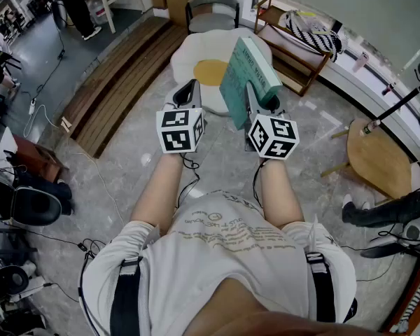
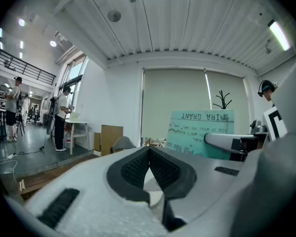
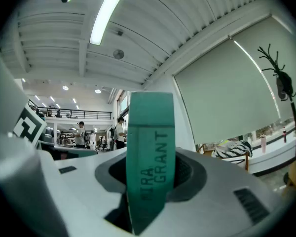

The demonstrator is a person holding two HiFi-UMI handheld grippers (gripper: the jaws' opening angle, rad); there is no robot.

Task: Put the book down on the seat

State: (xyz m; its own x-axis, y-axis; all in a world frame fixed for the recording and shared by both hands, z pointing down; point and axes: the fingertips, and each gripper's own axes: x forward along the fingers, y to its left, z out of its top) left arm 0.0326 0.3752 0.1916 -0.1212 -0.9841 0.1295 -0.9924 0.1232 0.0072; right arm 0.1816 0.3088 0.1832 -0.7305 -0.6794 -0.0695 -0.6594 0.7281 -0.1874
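Grey floor (image 1: pixel 126 187); book (image 1: pixel 239 75) between right tongs (image 1: pixel 260 98)

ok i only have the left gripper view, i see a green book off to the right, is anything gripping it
Observer: Yes, the right gripper is shut on the book, with the spine facing that gripper's camera.
Operator: where's the seat
Observer: The head view shows a white egg-shaped floor seat just beyond both grippers. The book is held upright and overlaps its right side in that view.
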